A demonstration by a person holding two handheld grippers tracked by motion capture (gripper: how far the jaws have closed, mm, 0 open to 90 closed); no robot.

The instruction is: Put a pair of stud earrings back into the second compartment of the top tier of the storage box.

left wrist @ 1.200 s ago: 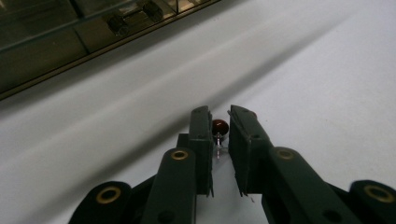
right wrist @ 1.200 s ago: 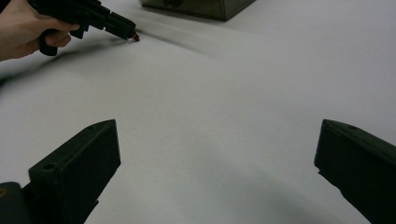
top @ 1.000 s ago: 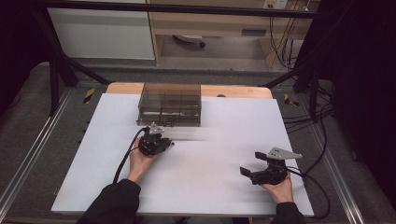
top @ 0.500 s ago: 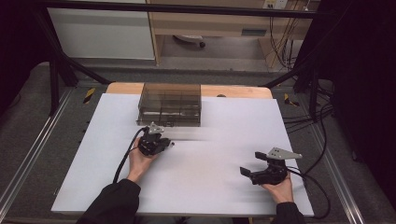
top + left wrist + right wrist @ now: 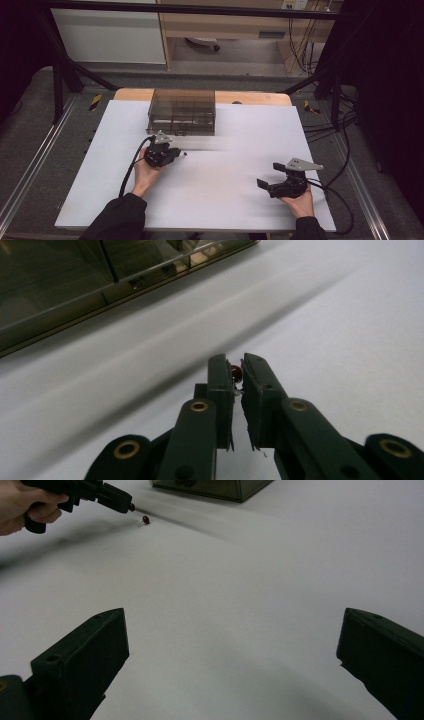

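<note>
My left gripper [image 5: 236, 365] has its jaws almost together, pinching a tiny red-brown bead [image 5: 236, 372] with thin wire legs at their tips. In the high view the left gripper [image 5: 178, 154] hovers over the white table sheet [image 5: 230, 200], just in front of a smoky transparent compartment box [image 5: 182, 112]. From the right gripper view the left gripper [image 5: 130, 505] points down to the right, with a small red bead [image 5: 145, 519] just off its tip, close to the sheet. My right gripper [image 5: 232, 630] is wide open with nothing between its jaws, near the front right [image 5: 262, 184].
The box [image 5: 60, 285] stands at the back middle of the table, its front wall close to the left gripper. A cable [image 5: 131, 172] trails from the left gripper toward the front edge. Black frame bars and more cables run along the table's right side.
</note>
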